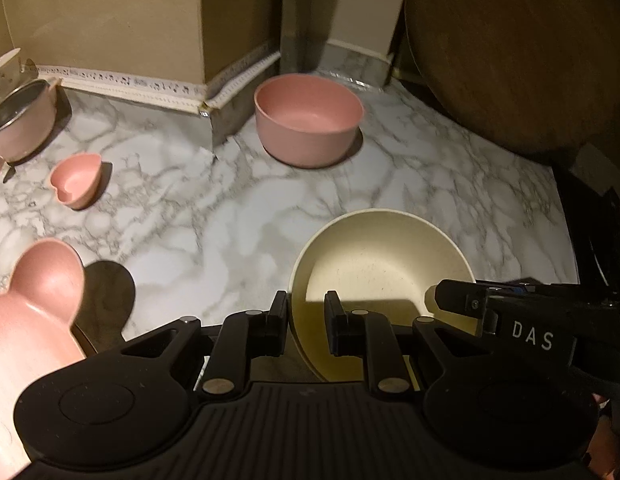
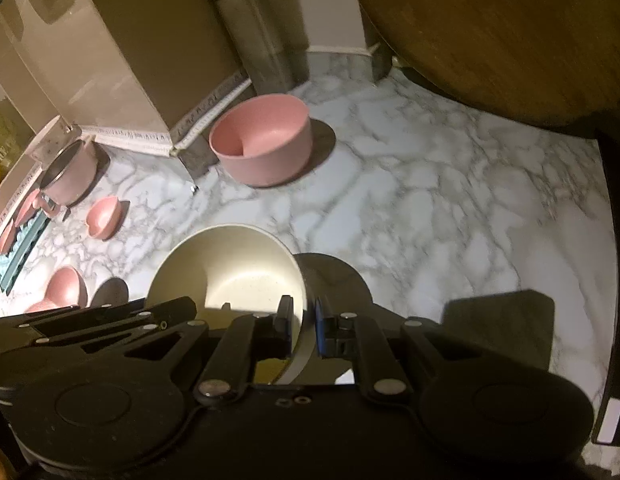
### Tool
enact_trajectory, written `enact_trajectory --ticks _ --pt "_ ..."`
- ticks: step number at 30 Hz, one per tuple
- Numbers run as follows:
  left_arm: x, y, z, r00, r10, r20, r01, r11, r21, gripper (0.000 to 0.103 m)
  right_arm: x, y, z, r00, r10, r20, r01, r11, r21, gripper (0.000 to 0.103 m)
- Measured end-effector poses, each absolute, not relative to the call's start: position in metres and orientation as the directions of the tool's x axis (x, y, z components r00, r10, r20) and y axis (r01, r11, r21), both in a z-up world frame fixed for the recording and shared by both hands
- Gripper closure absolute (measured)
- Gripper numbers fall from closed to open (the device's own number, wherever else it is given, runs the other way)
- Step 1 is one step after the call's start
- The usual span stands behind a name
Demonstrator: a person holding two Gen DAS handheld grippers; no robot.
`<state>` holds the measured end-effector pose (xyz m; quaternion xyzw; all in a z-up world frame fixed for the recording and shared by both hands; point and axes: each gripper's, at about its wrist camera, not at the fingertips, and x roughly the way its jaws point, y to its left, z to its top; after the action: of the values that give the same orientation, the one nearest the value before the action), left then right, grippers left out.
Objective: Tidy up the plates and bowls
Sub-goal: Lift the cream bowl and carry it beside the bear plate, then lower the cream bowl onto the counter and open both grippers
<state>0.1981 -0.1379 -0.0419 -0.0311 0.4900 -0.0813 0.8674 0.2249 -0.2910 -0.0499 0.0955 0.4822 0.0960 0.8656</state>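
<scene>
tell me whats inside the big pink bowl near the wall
Nothing shows inside the big pink bowl: its bare pink floor is visible in both views. Its near wall hides the closest strip of that floor, so that part stays unchecked.

The middle of the marble worktop lay bare, an open lane running toward its right edge. At the back, a deep pink bowl stood before a boxed wall corner. A round wooden board loomed over the back right corner. Along the left edge sat a pot, a heart-shaped dish and a bear-eared plate.
</scene>
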Motion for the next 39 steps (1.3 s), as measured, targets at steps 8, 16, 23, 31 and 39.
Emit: enact_trajectory --ticks 8,16,23,31,39 --pt "0.192 -0.148 -0.053 0.474 -0.184 -0.861 0.131 0.982 -0.138 0.085 0.217 -0.3 -0.061 0.485 0.25 -0.838 -0.068 0.966 0.249 0.093" --pt "0.189 -0.152 -0.061 0.446 -0.196 -0.873 0.14 0.979 -0.148 0.085 0.214 -0.307 -0.066 0.462 0.247 -0.852 -0.054 0.967 0.251 0.093" --pt "0.19 -0.152 -0.063 0.447 -0.204 -0.871 0.149 0.977 -0.153 0.085 0.216 -0.308 -0.069 0.453 0.252 -0.855 -0.045 0.964 0.261 0.09" --pt "0.19 -0.145 -0.057 0.453 -0.218 -0.865 0.156 0.974 -0.163 0.085 0.215 -0.309 -0.065 0.463 0.259 -0.848 -0.046 0.962 0.269 0.081" --pt "0.191 -0.132 -0.036 0.514 -0.22 -0.829 0.162 0.974 -0.158 0.084 0.217 -0.31 -0.039 0.514 0.272 -0.814 -0.088 0.96 0.265 0.073"
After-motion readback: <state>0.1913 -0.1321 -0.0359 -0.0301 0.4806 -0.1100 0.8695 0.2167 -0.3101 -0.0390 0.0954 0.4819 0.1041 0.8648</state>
